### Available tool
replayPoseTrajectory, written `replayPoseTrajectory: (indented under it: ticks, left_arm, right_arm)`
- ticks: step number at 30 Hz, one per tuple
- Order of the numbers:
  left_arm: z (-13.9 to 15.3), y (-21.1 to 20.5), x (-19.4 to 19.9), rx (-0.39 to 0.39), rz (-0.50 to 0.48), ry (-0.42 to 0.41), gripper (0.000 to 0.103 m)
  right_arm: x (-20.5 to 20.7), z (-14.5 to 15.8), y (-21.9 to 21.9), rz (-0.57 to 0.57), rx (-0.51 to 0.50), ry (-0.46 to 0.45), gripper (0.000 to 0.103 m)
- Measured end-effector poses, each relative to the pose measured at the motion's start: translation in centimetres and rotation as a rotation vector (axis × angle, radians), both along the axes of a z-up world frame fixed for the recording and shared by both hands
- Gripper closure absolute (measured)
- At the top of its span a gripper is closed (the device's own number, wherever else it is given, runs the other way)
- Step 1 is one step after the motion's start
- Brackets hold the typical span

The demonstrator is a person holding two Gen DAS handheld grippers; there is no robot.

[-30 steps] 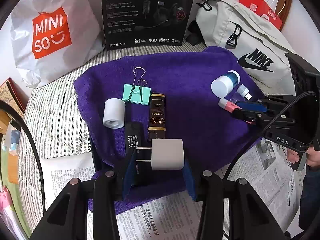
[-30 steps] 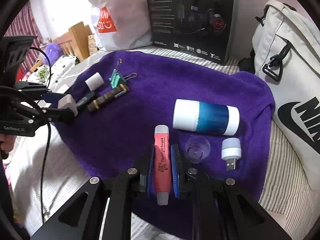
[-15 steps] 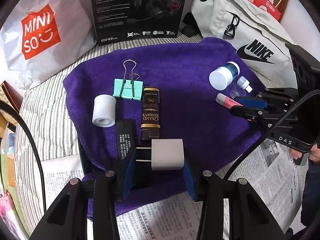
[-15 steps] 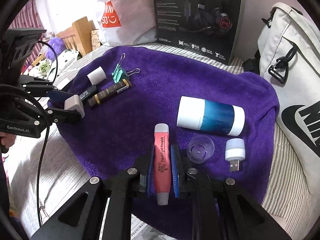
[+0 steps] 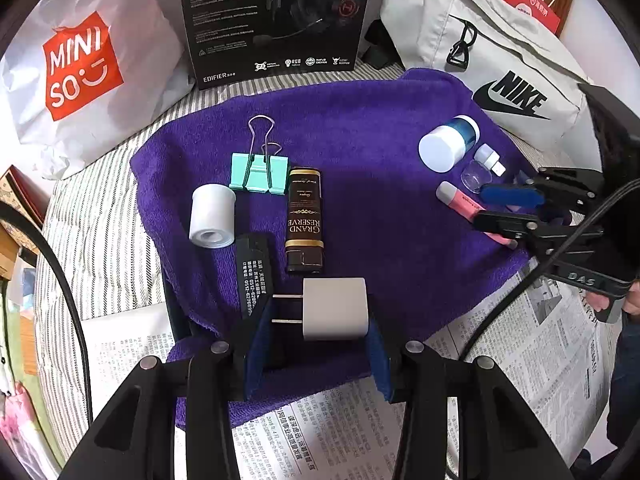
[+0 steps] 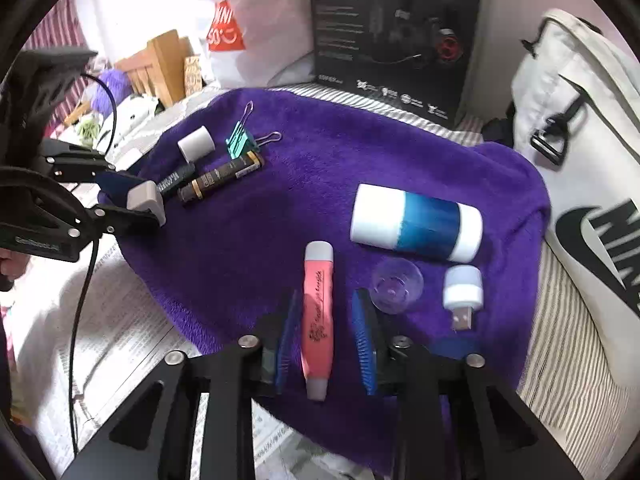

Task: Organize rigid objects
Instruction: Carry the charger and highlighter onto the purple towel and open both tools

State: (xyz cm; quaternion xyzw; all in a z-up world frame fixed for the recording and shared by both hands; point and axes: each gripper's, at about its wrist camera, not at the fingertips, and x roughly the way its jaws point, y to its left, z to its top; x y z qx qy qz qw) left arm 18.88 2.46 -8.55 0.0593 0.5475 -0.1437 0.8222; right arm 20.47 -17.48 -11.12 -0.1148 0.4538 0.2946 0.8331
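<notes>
- Left wrist view: the white charger plug [image 5: 334,309] is held between the jaws of the left gripper [image 5: 316,344], just above the near edge of the purple towel [image 5: 360,128], exactly as a second ago. It sits near the black stick [image 5: 251,276] and the brown tube [image 5: 305,220], so placement seems not yet done.
- Right wrist view: the right gripper [image 6: 326,344] was clamped on the pink pen [image 6: 318,312] a moment ago; its jaws are now opening, gaps showing on both sides. The pen lies released on the towel beside the clear cap [image 6: 397,286], so that placement is judged finished.
</notes>
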Motion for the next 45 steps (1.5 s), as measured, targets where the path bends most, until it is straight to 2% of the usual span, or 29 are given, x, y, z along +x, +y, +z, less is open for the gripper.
replayPoseTrajectory:
  ticks: [11,16,31,39,45]
  left_arm:
    - [-0.6,-1.7,0.9,0.034,-0.033,0.024,0.061]
    - [-1.4,-2.4,1.7,0.044,-0.03,0.04,0.061]
    - [-1.7,-3.1,2.2,0.057,-0.05,0.004,0.061]
    - [-0.9,-2.2,2.1,0.022,-0.022,0.02,0.049]
    - [-0.8,-2.1,1.8,0.026,0.001,0.021,0.048]
  right_arm:
    - [-1.4,1.1,-2.5,-0.044,0.01,-0.023,0.056]
    - [-1.8,1.0,-2.9,-0.046,0.01,-0.021,0.054]
    - [-1.8,0.8,-3.2,-0.066,0.045,-0.005,0.053]
    - [-1.5,0.8,-2.9,-0.088,0.026,0.012,0.053]
    - [-1.4,0.8,-2.4,-0.122,0.01,0.026,0.052]
